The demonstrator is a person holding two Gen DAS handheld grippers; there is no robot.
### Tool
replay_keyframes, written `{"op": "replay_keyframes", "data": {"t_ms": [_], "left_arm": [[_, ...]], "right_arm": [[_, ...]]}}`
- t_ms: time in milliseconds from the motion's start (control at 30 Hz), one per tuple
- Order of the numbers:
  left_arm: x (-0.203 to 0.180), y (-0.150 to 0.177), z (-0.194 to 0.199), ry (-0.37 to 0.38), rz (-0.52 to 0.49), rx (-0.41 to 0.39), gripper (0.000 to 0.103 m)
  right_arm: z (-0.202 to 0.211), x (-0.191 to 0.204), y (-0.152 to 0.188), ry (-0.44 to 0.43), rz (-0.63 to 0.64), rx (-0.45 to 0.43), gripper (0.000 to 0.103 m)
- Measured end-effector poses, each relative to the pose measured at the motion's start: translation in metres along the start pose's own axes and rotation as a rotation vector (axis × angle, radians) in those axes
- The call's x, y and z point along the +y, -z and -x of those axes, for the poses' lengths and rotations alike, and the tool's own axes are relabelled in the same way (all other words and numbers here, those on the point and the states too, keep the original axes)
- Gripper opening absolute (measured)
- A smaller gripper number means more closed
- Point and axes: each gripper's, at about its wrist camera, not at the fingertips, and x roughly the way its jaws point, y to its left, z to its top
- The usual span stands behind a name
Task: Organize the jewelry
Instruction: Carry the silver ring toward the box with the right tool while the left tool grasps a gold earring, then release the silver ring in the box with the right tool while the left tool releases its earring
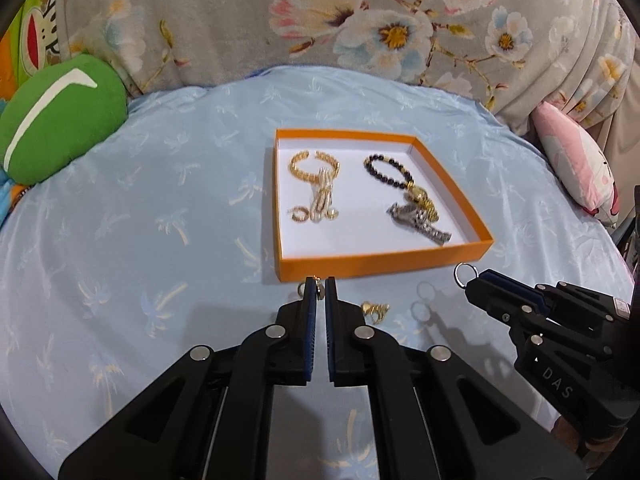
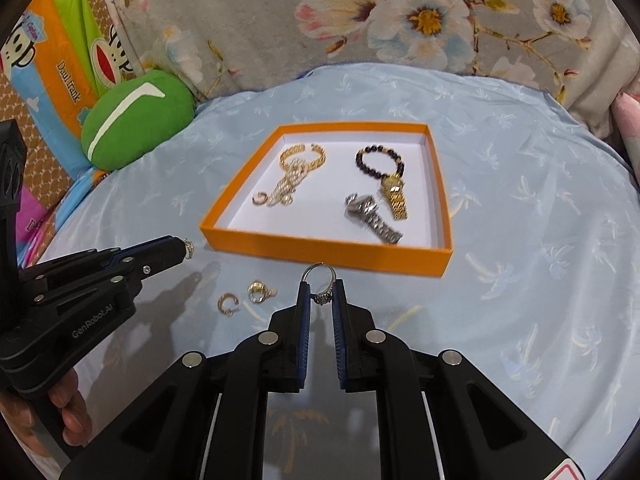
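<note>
An orange tray (image 1: 384, 261) (image 2: 320, 245) lies on the blue bedspread. It holds a gold bracelet (image 1: 312, 164), a pearl piece (image 1: 322, 196), a dark bead bracelet (image 1: 386, 170), a gold watch (image 2: 394, 196) and a silver watch (image 1: 420, 222). My left gripper (image 1: 320, 290) (image 2: 186, 249) is shut on a small gold earring (image 1: 319, 289) just before the tray's near wall. My right gripper (image 2: 321, 294) (image 1: 468, 280) is shut on a silver ring (image 2: 319, 280) (image 1: 464, 272), held above the cloth near the tray. Two gold earrings (image 2: 228, 304) (image 2: 258, 292) lie loose on the cloth.
A green cushion (image 1: 60, 120) sits at the back left and a pink pillow (image 1: 576, 168) at the right. Floral fabric (image 1: 360, 20) rises behind the bed. A gold earring (image 1: 374, 310) lies between the grippers.
</note>
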Motion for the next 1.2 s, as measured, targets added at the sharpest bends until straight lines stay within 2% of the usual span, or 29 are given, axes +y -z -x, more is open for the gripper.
{"op": "replay_keyframes", "data": {"t_ms": [267,533,733,1200], "left_arm": [[-0.006,-0.045,-0.014,-0.017,-0.009,-0.051,0.003],[-0.007,-0.08,-0.062,-0.051,0.012,-0.037,0.003],[-0.008,-0.083,-0.092,-0.068,0.005,-0.003,0.003],[-0.003,-0.073,-0.11,-0.056,0.011,0.036,0.004]], "right_arm": [[-0.007,-0.017,-0.042,0.002,-0.019,-0.04,0.01],[-0.052,-0.027,-0.075,0.015,-0.025,-0.012,0.01],[-0.082,-0.029,-0.083,0.019,-0.022,0.019,0.01],[-0.112,-0.028,-0.083,0.031,-0.008,0.06,0.01]]}}
